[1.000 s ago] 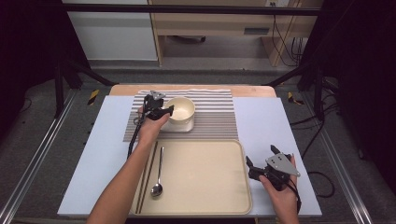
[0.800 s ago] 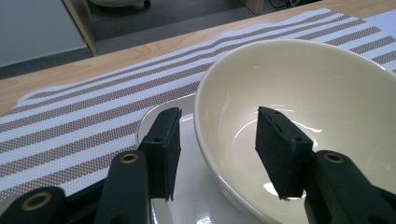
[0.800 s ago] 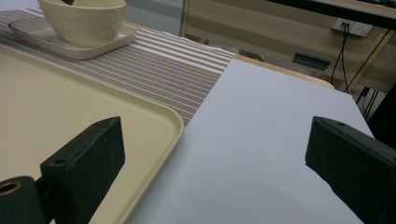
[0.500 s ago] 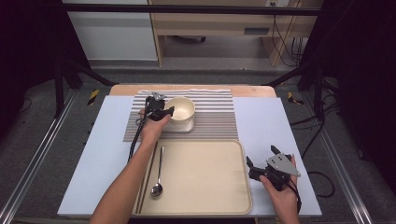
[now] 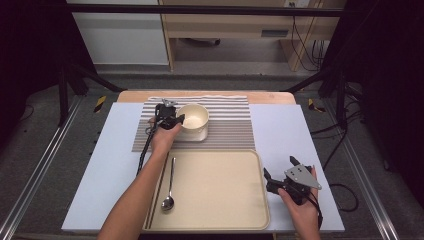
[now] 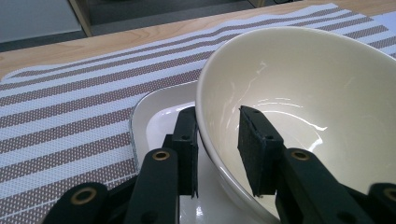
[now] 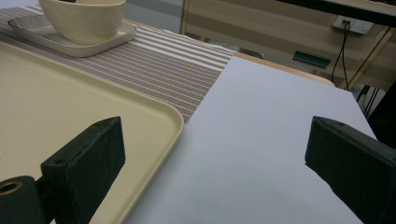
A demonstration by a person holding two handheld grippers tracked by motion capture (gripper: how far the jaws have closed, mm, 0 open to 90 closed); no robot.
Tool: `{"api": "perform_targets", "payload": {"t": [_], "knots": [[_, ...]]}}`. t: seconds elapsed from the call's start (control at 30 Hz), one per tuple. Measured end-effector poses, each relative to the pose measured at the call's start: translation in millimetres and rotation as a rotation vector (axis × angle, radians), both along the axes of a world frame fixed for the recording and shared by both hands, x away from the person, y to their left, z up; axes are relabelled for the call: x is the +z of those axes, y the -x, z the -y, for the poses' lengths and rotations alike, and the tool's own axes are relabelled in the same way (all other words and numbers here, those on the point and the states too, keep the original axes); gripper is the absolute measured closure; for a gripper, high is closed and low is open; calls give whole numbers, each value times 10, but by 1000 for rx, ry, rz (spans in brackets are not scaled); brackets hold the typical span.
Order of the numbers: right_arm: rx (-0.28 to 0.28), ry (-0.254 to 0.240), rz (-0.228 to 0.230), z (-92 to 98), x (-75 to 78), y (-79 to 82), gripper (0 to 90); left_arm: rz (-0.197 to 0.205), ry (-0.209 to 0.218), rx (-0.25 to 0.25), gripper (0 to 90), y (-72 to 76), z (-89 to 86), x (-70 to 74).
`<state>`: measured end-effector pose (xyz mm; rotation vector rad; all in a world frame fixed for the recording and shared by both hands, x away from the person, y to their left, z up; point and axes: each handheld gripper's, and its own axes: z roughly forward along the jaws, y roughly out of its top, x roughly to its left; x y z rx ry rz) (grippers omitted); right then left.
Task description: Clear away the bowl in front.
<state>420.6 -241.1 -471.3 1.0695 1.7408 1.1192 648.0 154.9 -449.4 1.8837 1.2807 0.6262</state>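
Note:
A cream bowl [image 5: 194,120] stands on a small pale plate [image 5: 192,136] on the striped placemat [image 5: 230,120]. My left gripper [image 5: 176,119] reaches it from the left. In the left gripper view the bowl [image 6: 303,93] has its rim between the jaws of the left gripper [image 6: 217,116], one pad outside the wall and one inside. The jaws have just been closing, and a narrow gap still shows at the inner pad [image 6: 254,154]. My right gripper [image 5: 278,166] stands open over the white table at the tray's right edge, with nothing between the jaws of the right gripper [image 7: 215,135].
A large beige tray [image 5: 215,200] lies at the front, with a spoon [image 5: 169,192] and chopsticks [image 5: 156,195] along its left side. The right gripper view shows the tray's corner [image 7: 70,107] and, farther off, the bowl [image 7: 84,18] on its plate [image 7: 70,44].
The left gripper's jaws look a little narrower around the bowl's rim. Both hands, the bowl and the tray stay where they were.

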Motion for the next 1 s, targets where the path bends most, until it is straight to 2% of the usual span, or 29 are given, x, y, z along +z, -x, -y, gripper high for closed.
{"api": "perform_targets", "payload": {"t": [0.27,0.47,0.57,0.83,1.0], "knots": [[-1,-2,0,0,2,2,52,-5,0,23,737,-6,2,3],[3,1,0,-2,0,0,52,-1,-27,40,806,-1,24,6],[-1,5,2,-2,0,-1,54,-4,-27,39,810,1,20,6],[-6,1,-2,7,1,0,54,-14,52,51,823,4,-15,23],[-5,2,-2,7,-2,-6,54,10,43,44,828,27,-5,68]]}}
